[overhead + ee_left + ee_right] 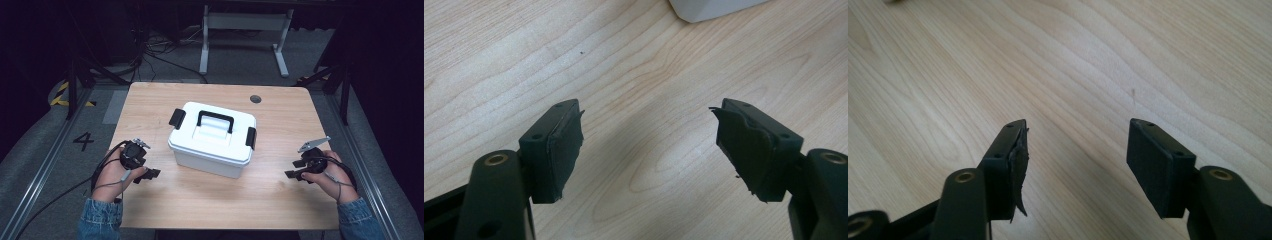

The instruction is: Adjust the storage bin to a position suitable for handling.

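Observation:
A white plastic box (212, 140) with a black carry handle (215, 120) and a black latch at each end stands shut in the middle of the wooden table (280, 120). My left gripper (148, 174) rests low on the table to the left of the box, open with nothing between its pads (561, 145). A corner of the box (711, 7) shows at the top of the left gripper view. My right gripper (294, 173) sits to the right of the box, open over bare wood (1075, 150). A hand holds each gripper.
A small dark round hole (255, 99) sits near the table's far edge. Beyond the table stand a white frame (245, 30) and loose cables (150, 50) on the grey floor. Metal rails (45, 165) run along both sides.

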The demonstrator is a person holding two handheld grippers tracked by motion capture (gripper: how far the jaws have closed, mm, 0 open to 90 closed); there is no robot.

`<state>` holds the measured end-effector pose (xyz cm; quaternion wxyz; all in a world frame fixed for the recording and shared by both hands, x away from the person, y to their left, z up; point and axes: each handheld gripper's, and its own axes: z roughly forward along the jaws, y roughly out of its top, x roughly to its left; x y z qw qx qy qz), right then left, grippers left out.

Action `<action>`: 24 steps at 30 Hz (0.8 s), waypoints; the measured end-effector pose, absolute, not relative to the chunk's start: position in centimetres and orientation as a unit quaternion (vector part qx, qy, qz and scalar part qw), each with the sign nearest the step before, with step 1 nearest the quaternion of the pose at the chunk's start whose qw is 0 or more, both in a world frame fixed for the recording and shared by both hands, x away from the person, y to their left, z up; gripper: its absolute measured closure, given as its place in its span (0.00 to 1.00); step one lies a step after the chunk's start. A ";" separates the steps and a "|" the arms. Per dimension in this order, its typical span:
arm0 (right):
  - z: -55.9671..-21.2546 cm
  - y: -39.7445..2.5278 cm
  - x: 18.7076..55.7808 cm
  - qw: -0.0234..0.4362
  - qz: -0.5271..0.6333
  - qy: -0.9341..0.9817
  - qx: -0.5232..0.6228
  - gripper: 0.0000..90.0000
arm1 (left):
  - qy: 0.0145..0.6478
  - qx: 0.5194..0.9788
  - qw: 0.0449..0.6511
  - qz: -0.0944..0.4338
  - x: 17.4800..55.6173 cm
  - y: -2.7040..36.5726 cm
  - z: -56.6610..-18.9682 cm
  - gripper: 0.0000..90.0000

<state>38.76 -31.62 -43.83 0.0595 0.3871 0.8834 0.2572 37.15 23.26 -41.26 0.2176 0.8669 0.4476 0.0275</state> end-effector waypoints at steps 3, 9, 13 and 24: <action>-43.6 -31.6 38.7 0.065 0.273 0.878 0.389 0.49 | 0.447 0.867 0.218 0.028 37.2 23.2 -41.3 0.30; -43.2 -31.6 38.6 0.070 0.287 0.874 0.386 0.51 | 0.439 0.872 0.215 0.022 37.3 22.9 -41.4 0.30; -43.2 -31.7 38.5 0.069 0.283 0.875 0.386 0.54 | 0.437 0.872 0.218 0.024 37.3 23.0 -41.4 0.30; -43.1 -31.6 38.6 0.074 0.304 0.875 0.369 0.56 | 0.437 0.872 0.220 0.023 37.4 23.0 -41.3 0.30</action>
